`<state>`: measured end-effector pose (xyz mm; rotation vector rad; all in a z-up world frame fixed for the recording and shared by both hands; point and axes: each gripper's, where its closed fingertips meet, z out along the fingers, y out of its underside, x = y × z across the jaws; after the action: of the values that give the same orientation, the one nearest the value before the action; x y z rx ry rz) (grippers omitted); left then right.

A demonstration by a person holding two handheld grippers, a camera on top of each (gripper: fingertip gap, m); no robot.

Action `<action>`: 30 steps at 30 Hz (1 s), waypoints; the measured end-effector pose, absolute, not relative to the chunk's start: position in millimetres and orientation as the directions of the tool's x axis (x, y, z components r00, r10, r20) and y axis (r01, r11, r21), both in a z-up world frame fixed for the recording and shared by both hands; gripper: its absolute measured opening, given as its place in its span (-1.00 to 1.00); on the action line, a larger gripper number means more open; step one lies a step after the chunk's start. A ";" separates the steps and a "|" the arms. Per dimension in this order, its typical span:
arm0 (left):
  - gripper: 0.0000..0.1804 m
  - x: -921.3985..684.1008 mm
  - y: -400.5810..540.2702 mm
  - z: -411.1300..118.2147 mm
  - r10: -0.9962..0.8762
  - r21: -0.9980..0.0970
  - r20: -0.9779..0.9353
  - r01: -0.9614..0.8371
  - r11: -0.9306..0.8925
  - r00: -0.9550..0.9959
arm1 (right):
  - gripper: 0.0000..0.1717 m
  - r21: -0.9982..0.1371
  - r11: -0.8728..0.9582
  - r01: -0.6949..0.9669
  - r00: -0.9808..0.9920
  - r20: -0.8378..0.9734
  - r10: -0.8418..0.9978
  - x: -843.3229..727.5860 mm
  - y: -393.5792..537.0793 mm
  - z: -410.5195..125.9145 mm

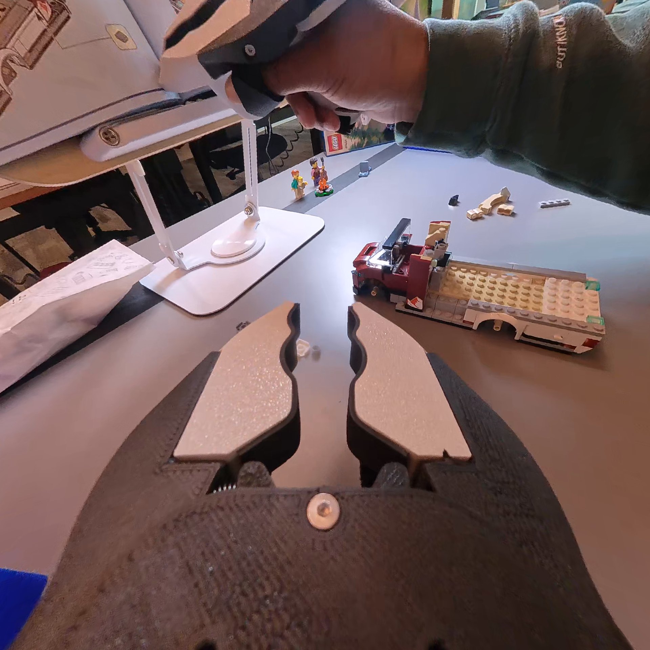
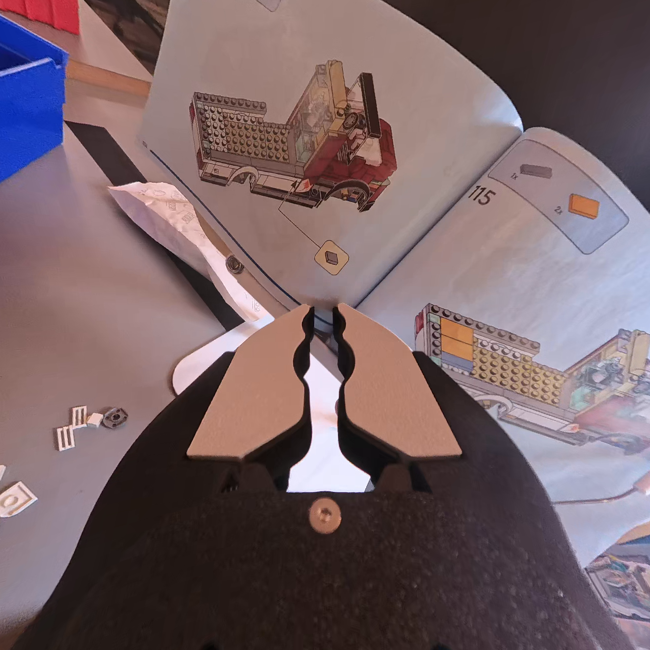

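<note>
Left wrist view: the left gripper (image 1: 323, 309) sits at lower centre above a grey table (image 1: 457, 439), its jaws apart with nothing between them; a tiny white piece (image 1: 303, 349) and a small grey stud (image 1: 316, 350) lie on the table in the gap, untouched; to the right of centre stands a part-built brick truck (image 1: 475, 292), dark red cab and tan studded bed; a white stand (image 1: 239, 260) occupies centre left, carrying an open instruction booklet (image 1: 70, 70) at upper left; a crumpled paper bag (image 1: 59, 299) lies at the left edge; a hand (image 1: 351, 67) at top centre grips the right gripper.

Right wrist view: the right gripper (image 2: 323, 309) is at centre, its tips at the booklet's bottom edge by the spine; the jaws stand slightly apart, and whether they pinch the page cannot be told; small white and grey pieces (image 2: 91, 422) lie at lower left; a blue bin (image 2: 28, 105) sits at upper left.
</note>
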<state>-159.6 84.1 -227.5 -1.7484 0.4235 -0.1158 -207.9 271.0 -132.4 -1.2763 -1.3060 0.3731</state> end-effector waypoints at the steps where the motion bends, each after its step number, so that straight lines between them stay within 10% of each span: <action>1: -0.71 -159.4 84.4 -227.5 -0.341 -0.962 -0.154 -0.219 -0.161 0.927 | -0.88 -0.837 0.343 0.426 0.312 0.492 0.812 -206.9 270.5 -133.1; 30: -0.76 -180.0 84.3 -211.7 -0.217 -0.969 -0.217 -0.236 -0.070 0.952 | -0.87 -0.988 0.123 0.096 0.158 0.137 0.978 -5.1 148.9 -158.6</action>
<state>-180.0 84.3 -211.7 -1.6524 0.3498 0.0170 -5.1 148.9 -158.6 -1.2471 -1.2064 0.9509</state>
